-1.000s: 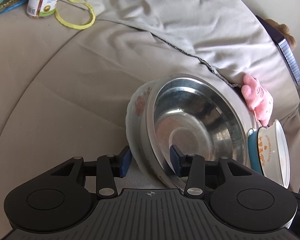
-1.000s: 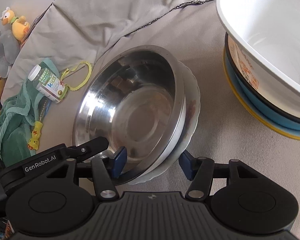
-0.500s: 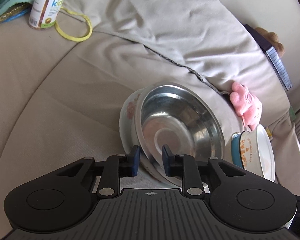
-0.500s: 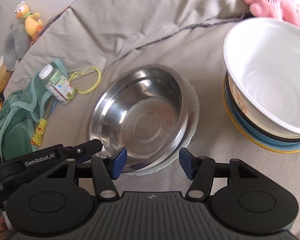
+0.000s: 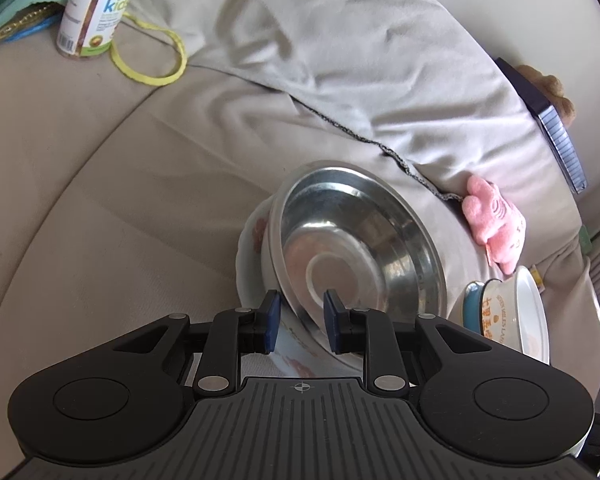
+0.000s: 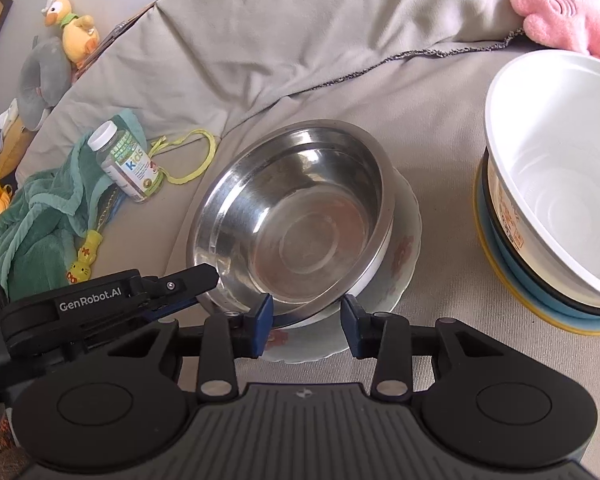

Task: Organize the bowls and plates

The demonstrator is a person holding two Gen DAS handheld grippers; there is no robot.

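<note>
Left gripper (image 5: 299, 321): jaws have just been closing, now clamped across the near rim of the steel bowl (image 5: 356, 248), one pad outside, one inside. Steel bowl: nested in a floral plate (image 6: 404, 248), on the sofa (image 5: 100, 208).

Right gripper (image 6: 307, 330): jaws have just been closing, straddling the near edge of bowl and plate; pads not seen pressing.

White bowl (image 6: 560, 184): stacked on a blue dish (image 6: 500, 268), well right of the right fingers.

Bottle (image 6: 128, 164): far left of them.

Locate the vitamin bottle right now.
The vitamin bottle lies in the right wrist view's left-middle, on the green cloth beside the yellow loop, left of the steel bowl.
</note>
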